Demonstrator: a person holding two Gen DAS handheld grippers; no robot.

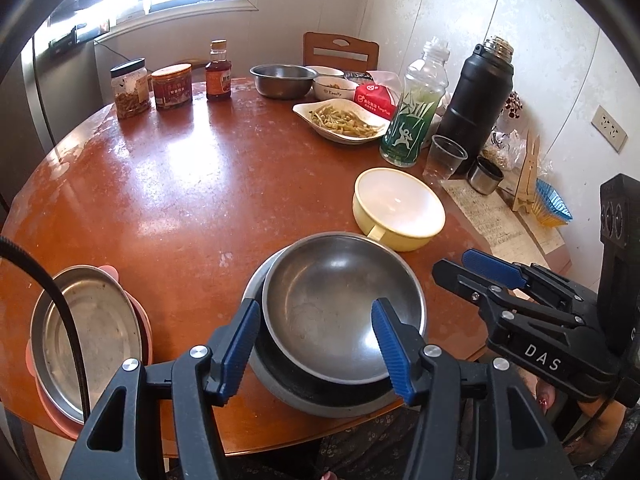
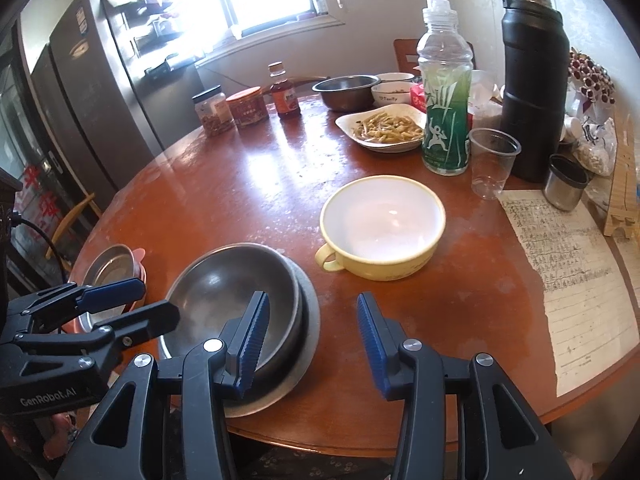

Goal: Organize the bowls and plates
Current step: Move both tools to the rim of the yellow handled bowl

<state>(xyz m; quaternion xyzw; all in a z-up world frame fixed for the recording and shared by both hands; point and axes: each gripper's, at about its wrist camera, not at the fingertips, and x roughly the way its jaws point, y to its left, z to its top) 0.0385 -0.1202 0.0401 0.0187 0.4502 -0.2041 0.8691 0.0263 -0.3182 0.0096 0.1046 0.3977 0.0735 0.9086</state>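
On the round wooden surface (image 1: 168, 184), near its 6 o'clock edge, two steel bowls (image 1: 340, 312) sit nested, one inside the other. The left gripper (image 1: 316, 344) hangs over them with jaws spread, one pad outside the rim at 9 o'clock and the other above the hollow; neither presses the metal. The right gripper (image 2: 312, 344) stands at 3 o'clock of the stack, jaws parted and holding nothing, its left pad over the bowls' rim and its right pad over bare wood. "DAS" is printed on its body in the left view; "GenRobot.AI" marks the left gripper's body in the right view.

A yellow bowl with a handle (image 2: 380, 228) stands empty at 1 o'clock of the stack, near but apart. At 9 o'clock a steel plate (image 1: 88, 336) lies on a pink plate (image 1: 136, 328), overhanging the rim. Far across, a white bowl reads "Family" (image 1: 334, 88), beside a deep steel bowl (image 1: 282, 80) and a dish of noodles (image 1: 340, 120). A red packet (image 1: 374, 98) carries writing too small to read. A green-labelled bottle (image 2: 444, 92), clear cup (image 2: 492, 162), black flask (image 2: 534, 80) and small steel cup (image 2: 566, 184) crowd the 2 o'clock side; a handwritten sheet (image 2: 568, 268) covers the 3 o'clock edge. Three jars (image 1: 172, 86) line 11 o'clock. The middle is open.
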